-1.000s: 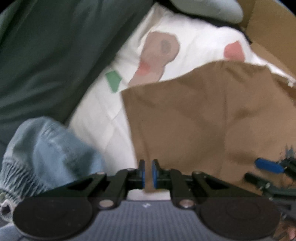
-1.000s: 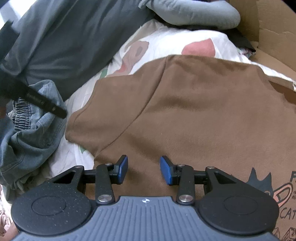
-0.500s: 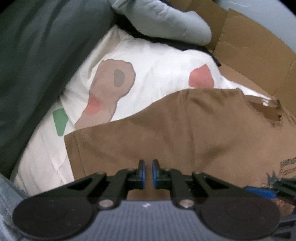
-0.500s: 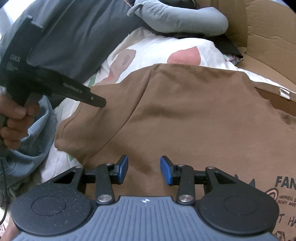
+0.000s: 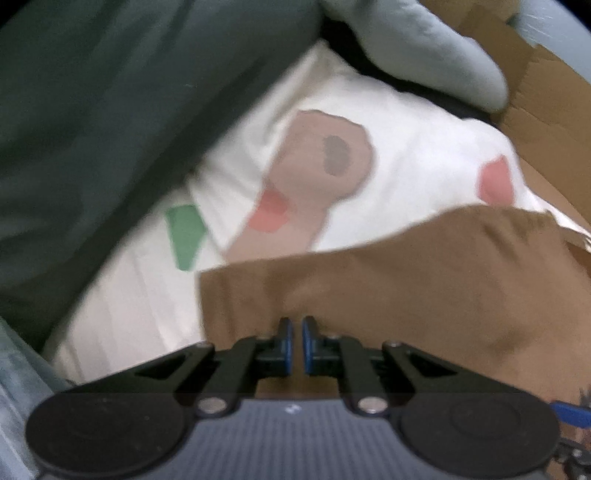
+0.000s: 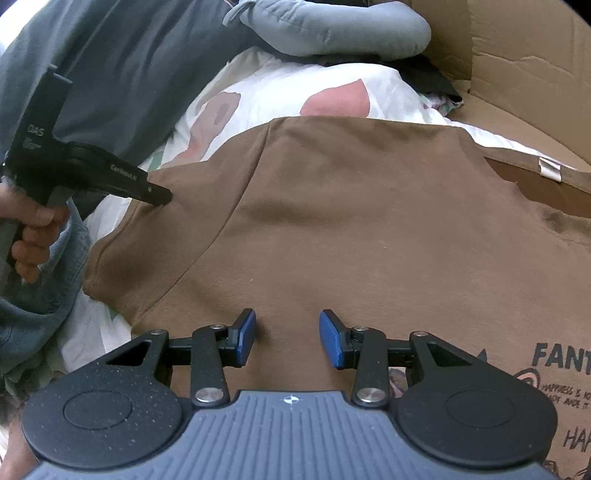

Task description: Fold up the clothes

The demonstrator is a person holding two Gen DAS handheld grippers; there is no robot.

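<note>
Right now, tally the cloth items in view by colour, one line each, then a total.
Brown: 1, the T-shirt
White with printed patches: 1, the bedding underneath
Dark green-grey: 1, the large garment
Pale grey: 1, the padded piece
Blue denim: 1, the jeans
Total: 5

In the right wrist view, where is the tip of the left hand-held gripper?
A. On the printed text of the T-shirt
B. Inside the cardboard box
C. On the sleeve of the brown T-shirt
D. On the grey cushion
C. The left hand-held gripper has its tip at the sleeve of the brown T-shirt, far from the grey cushion and the cardboard box.
</note>
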